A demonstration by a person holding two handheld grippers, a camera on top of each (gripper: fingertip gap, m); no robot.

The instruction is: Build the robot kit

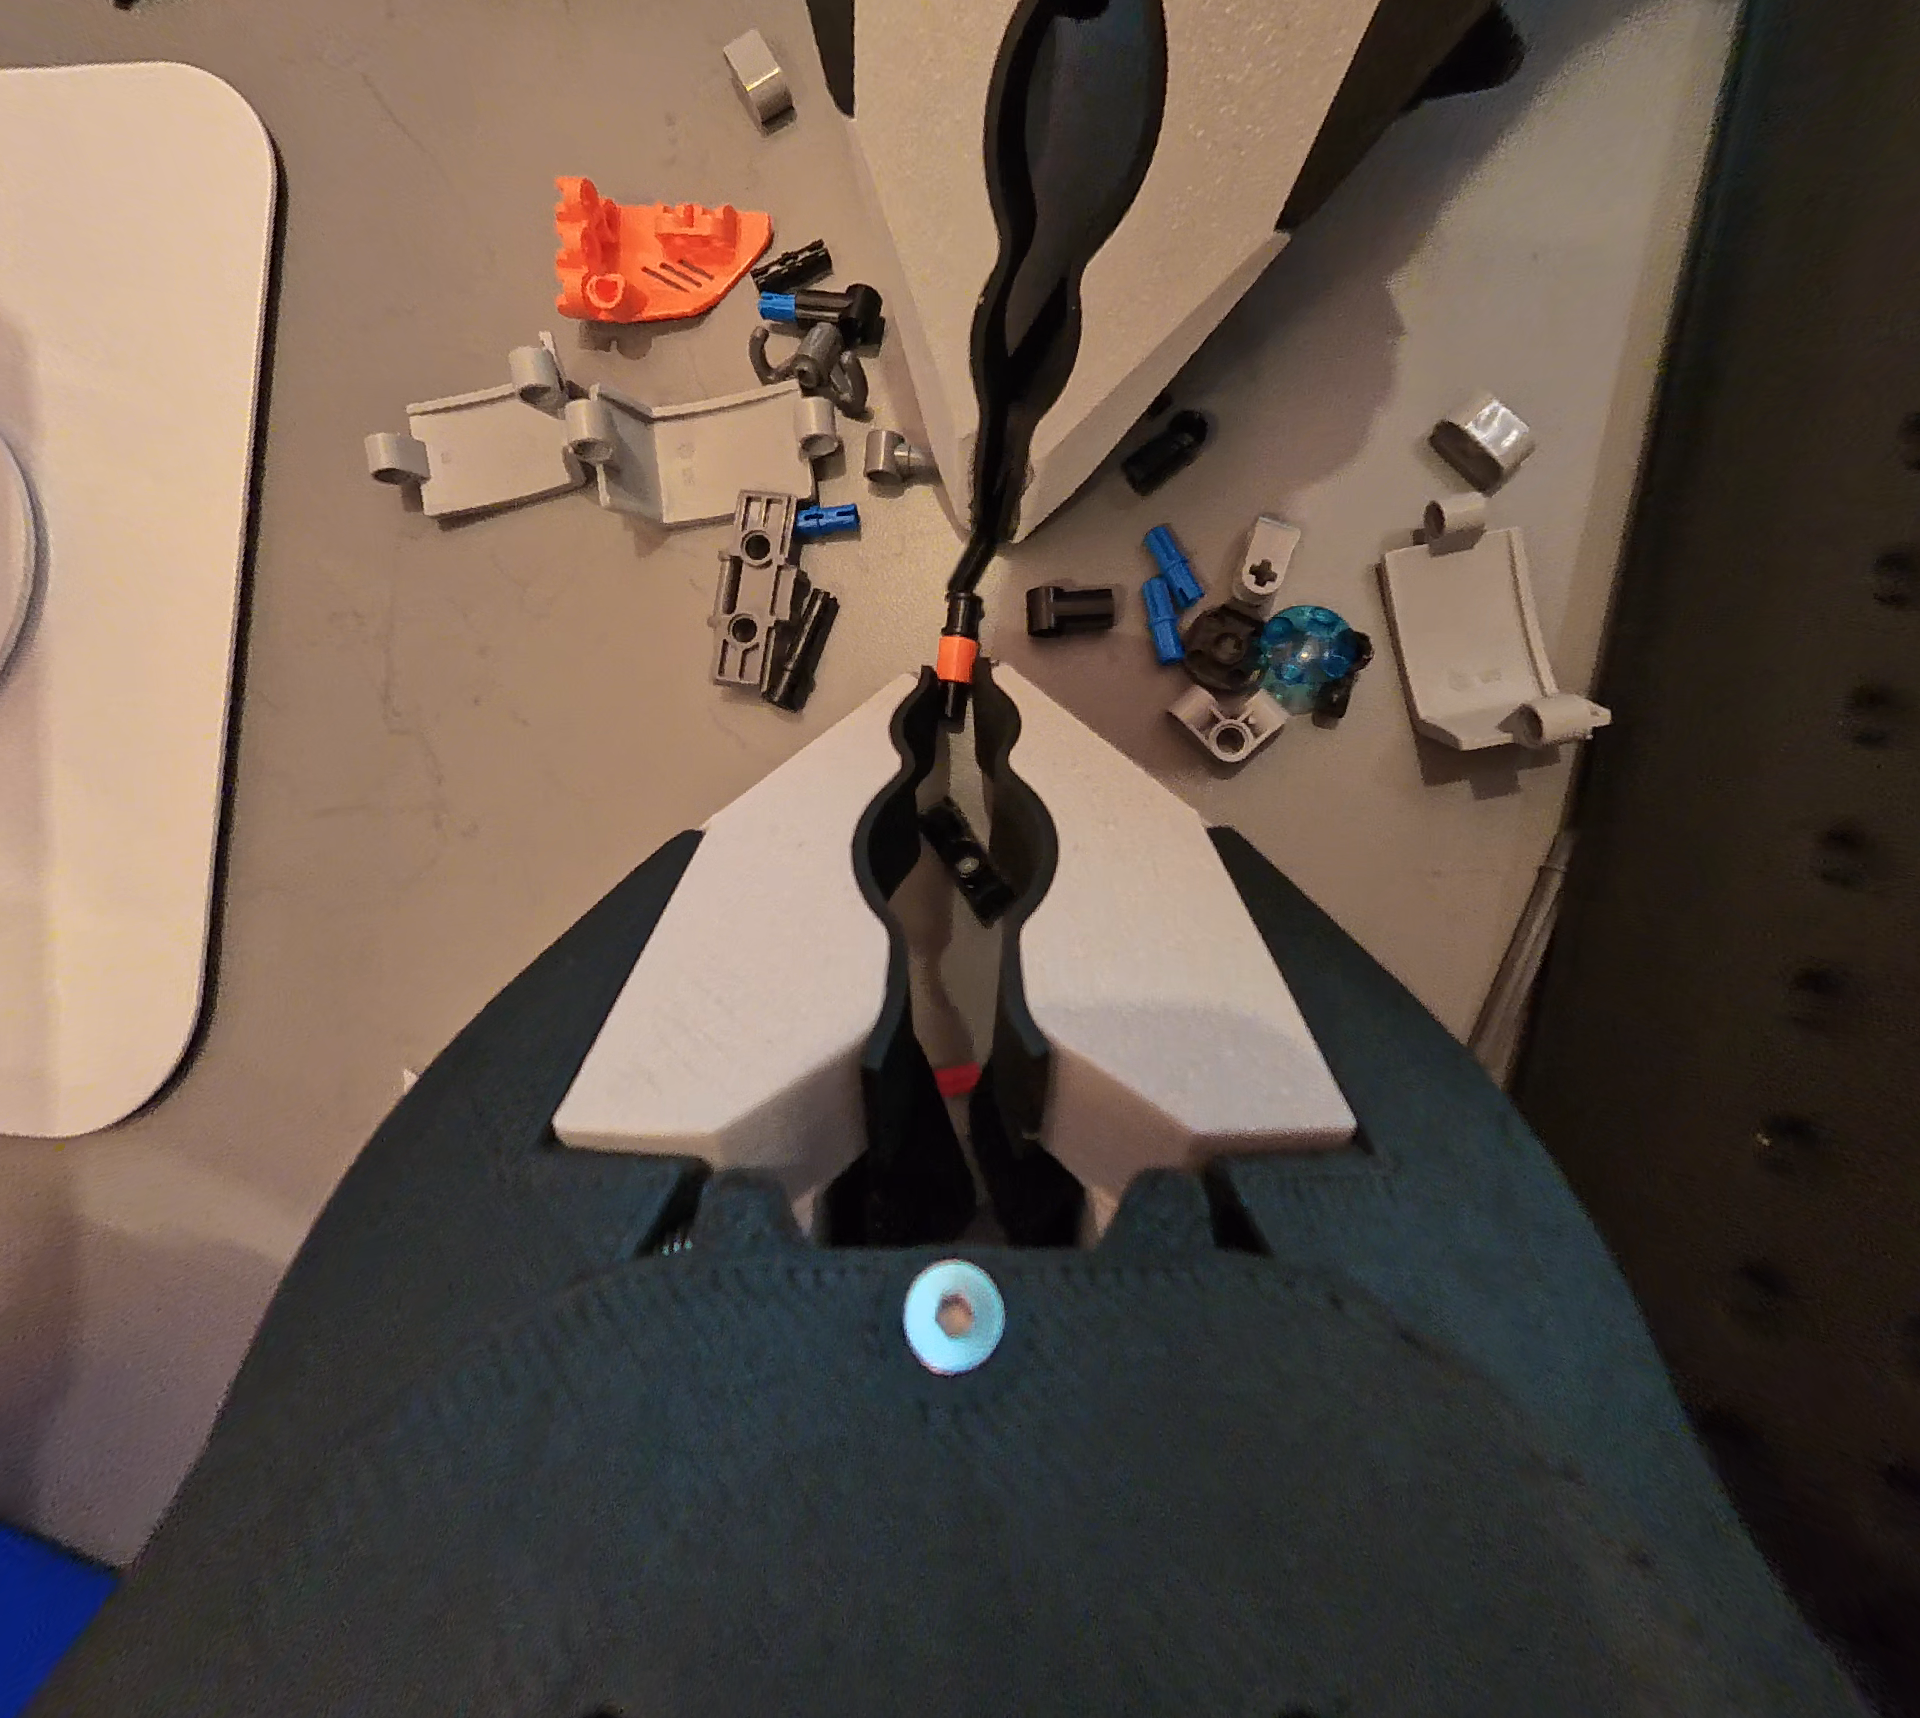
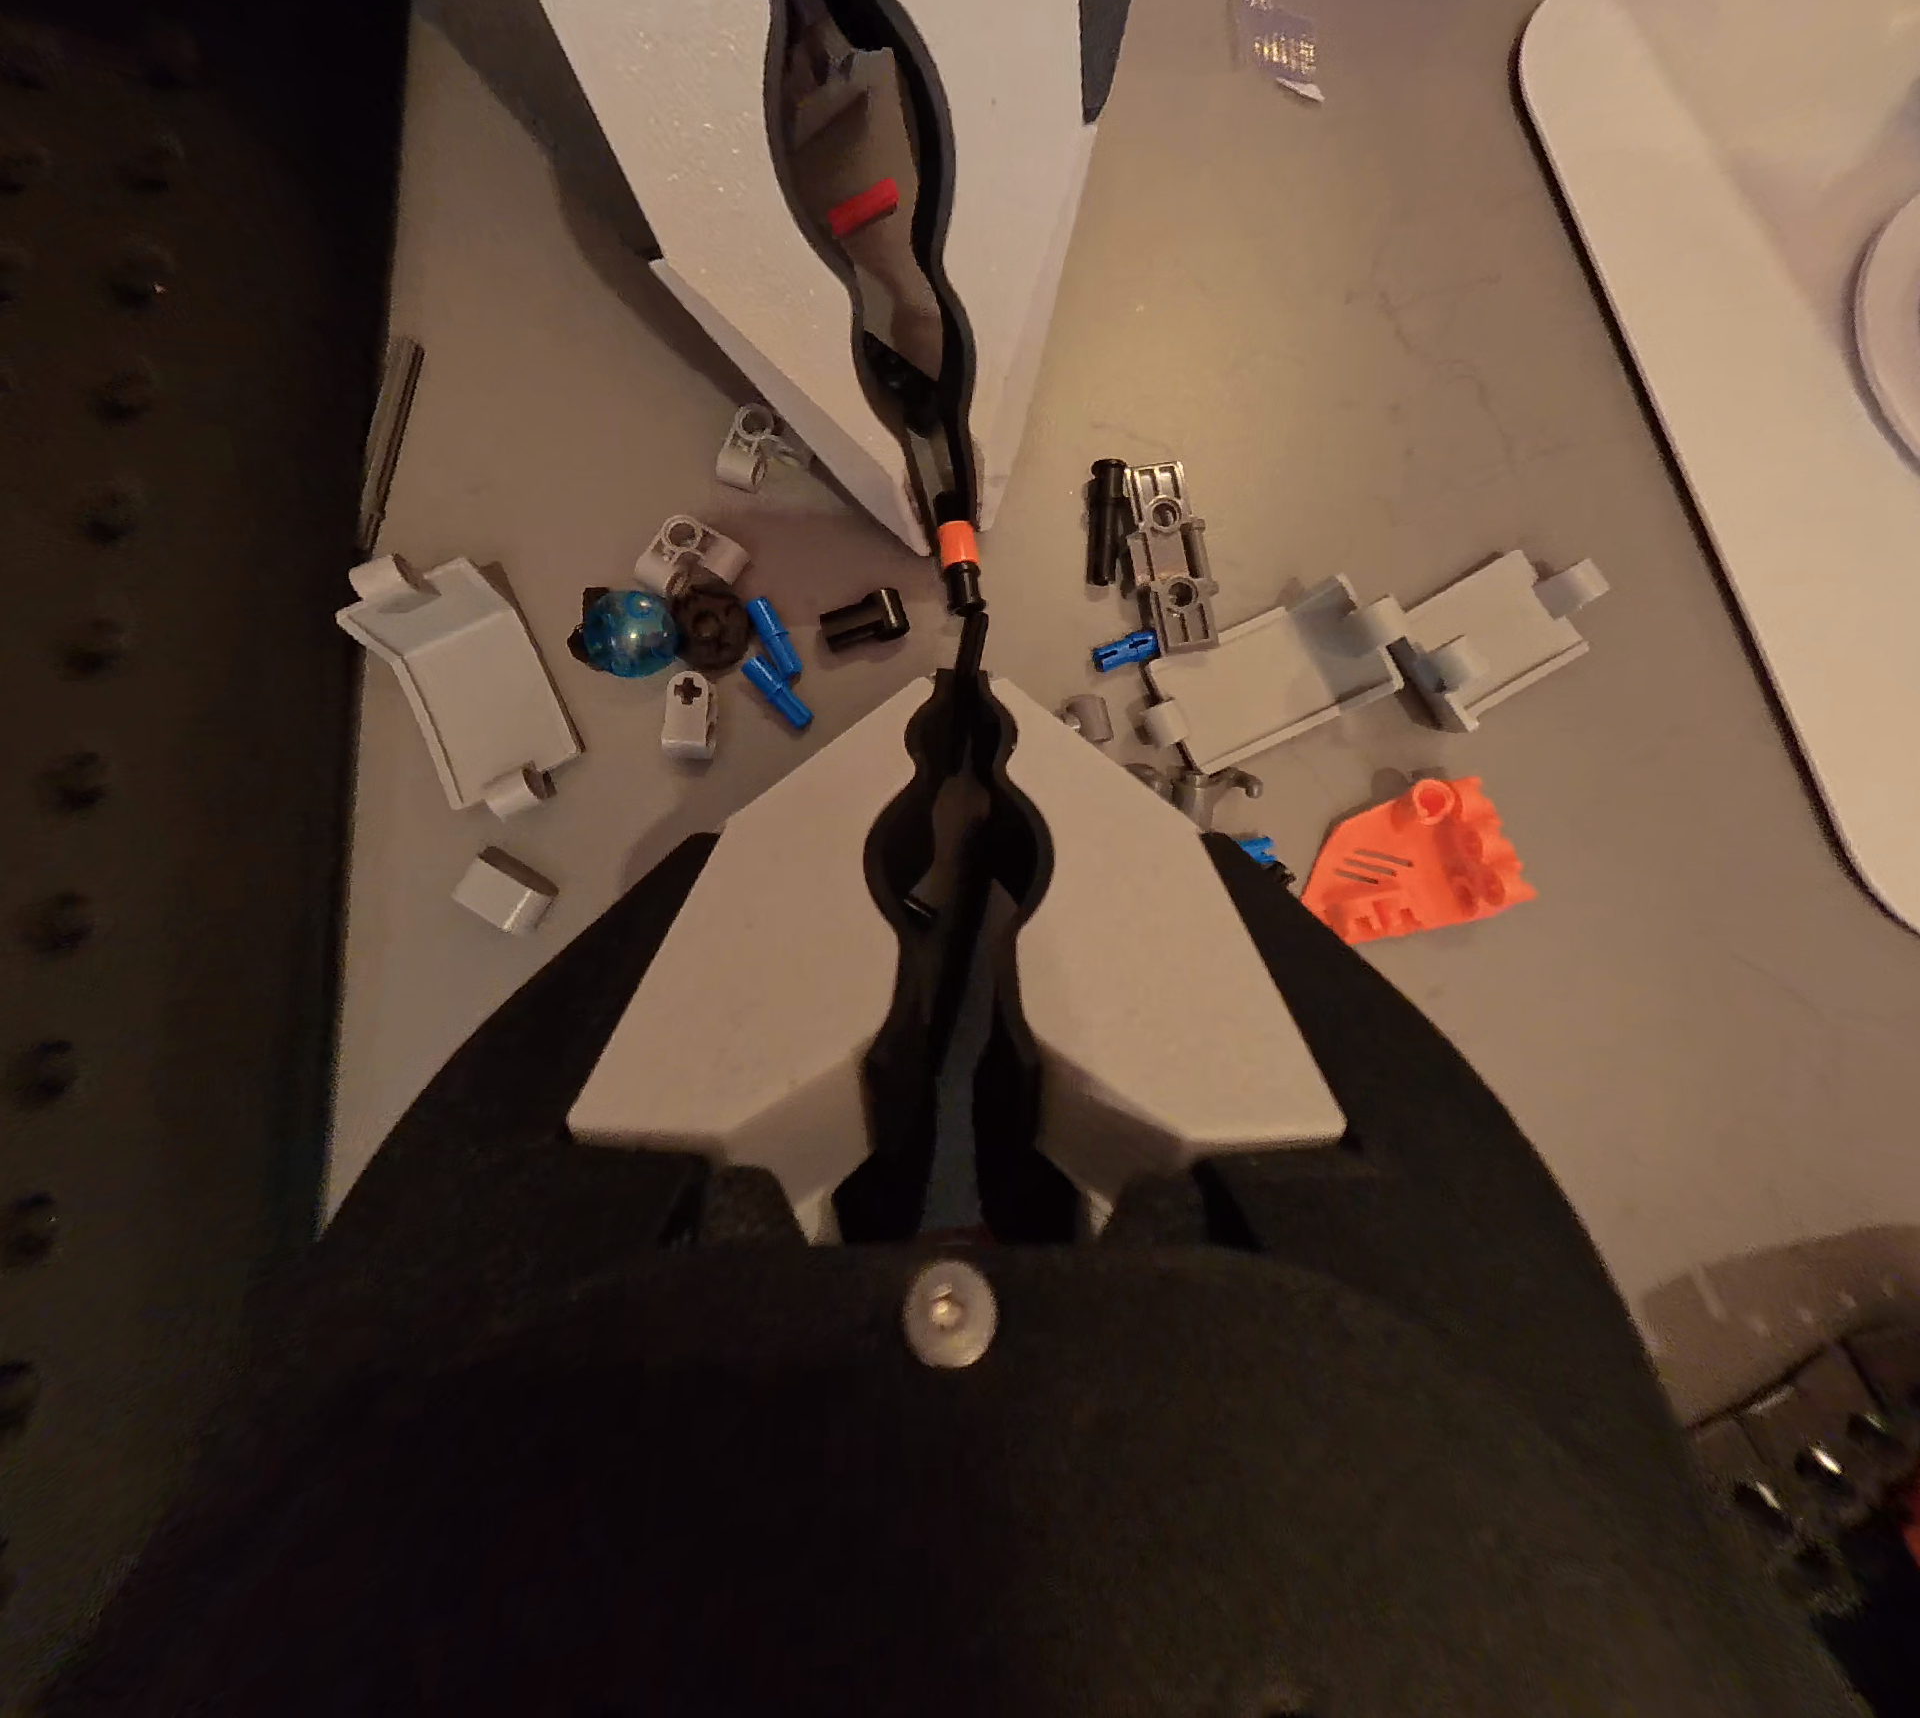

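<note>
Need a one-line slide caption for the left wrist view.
Left tool and right tool meet tip to tip, one gripping an orange-banded black pin, the other a thin black rod, above scattered building-toy parts.

I see my left gripper [image 1: 954,694] and right gripper [image 2: 971,694] meeting tip to tip, pointing toward each other, jaws of both closed tight.

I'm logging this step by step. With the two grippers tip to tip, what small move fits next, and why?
Probably ease the right gripper straight toward the left gripper: its thin black axle lines up with the orange-banded black piece, and a slight gap shows between them.
</note>
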